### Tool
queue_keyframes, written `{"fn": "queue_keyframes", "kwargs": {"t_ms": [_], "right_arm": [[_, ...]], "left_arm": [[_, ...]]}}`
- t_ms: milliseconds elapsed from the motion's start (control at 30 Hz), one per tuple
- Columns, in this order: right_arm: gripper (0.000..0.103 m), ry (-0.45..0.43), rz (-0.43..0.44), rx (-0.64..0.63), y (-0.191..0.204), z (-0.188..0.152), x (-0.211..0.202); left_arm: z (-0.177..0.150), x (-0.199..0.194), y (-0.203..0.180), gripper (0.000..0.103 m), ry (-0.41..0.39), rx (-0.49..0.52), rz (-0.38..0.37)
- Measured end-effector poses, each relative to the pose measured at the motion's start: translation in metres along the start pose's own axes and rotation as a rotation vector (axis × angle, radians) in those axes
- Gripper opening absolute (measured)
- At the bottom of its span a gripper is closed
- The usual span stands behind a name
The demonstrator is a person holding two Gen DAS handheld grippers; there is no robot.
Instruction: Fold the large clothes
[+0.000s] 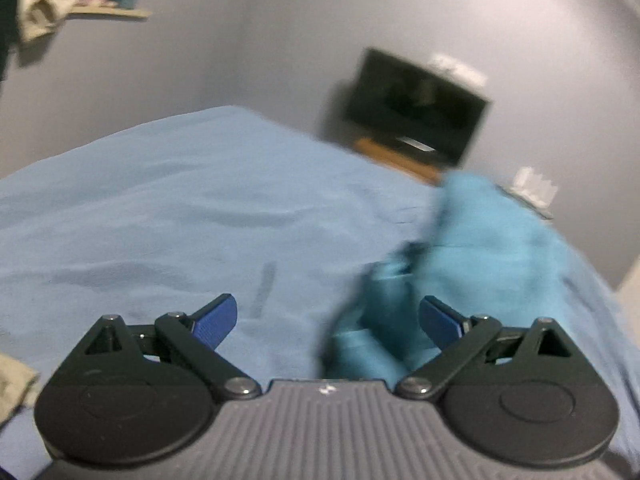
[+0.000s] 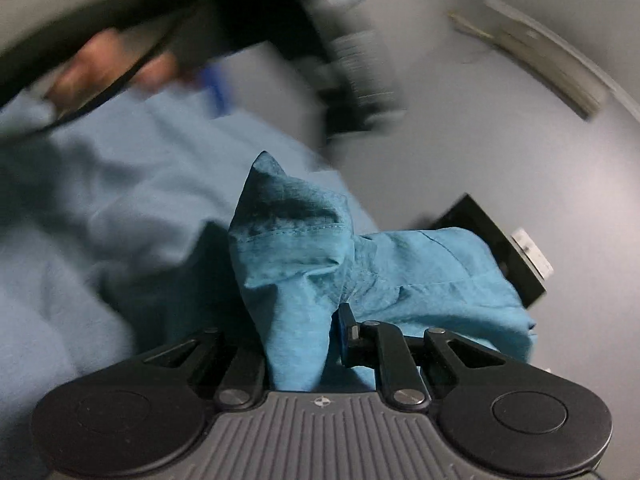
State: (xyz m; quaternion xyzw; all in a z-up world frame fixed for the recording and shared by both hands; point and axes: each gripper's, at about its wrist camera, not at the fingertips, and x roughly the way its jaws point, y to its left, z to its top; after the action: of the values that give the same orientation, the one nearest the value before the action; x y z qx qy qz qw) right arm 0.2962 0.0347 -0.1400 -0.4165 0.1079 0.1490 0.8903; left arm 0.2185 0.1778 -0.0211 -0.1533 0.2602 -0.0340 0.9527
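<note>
The left gripper [image 1: 327, 318] stands wide open with nothing between its blue pads [image 1: 214, 320] — only the pale blue bed sheet [image 1: 168, 216] lies ahead of it. Just ahead and to the right of that gripper, a teal garment [image 1: 472, 248] rises in a blurred bunch above the bed, its lower folds reaching down close to the right-hand pad. Farther ahead, past the bed's far edge, a dark screen [image 1: 416, 108] sits on a wooden stand against the grey wall. The right gripper [image 2: 300, 336] is clamped on the teal garment [image 2: 296, 264]: the cloth is pinched between the narrowly set jaws, one fold standing up in a peak straight ahead of the fingers while the rest drapes off to the right over the linkage. Up and to the left of this gripper, a person's hand [image 2: 108, 68] shows as a blur — it grasps the other tool's dark body above the sheet [image 2: 80, 200].
</note>
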Motion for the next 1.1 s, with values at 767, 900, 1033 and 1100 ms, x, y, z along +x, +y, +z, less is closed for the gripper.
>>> {"fn": "queue_keyframes", "kwargs": {"t_ms": [767,900,1033,1100], "right_arm": [[0.039,-0.077,0.322,0.283,-0.124,-0.036,-0.041],[0.041,-0.129,0.376,0.292,-0.144,-0.038,-0.080],[0.042,-0.139,0.286,0.424,-0.190,-0.055,-0.084],[0.042,-0.105,0.185,0.485,-0.213,-0.067,-0.071]], "left_arm": [[-0.049,0.044,0.005,0.099,0.281,0.140,0.063],[-0.028,0.025,0.003,0.098,0.157,0.142,0.051],[-0.007,-0.017,-0.012,0.098,-0.021,0.115,-0.090],[-0.005,-0.029,-0.030,0.098,-0.057,0.141,-0.162]]}}
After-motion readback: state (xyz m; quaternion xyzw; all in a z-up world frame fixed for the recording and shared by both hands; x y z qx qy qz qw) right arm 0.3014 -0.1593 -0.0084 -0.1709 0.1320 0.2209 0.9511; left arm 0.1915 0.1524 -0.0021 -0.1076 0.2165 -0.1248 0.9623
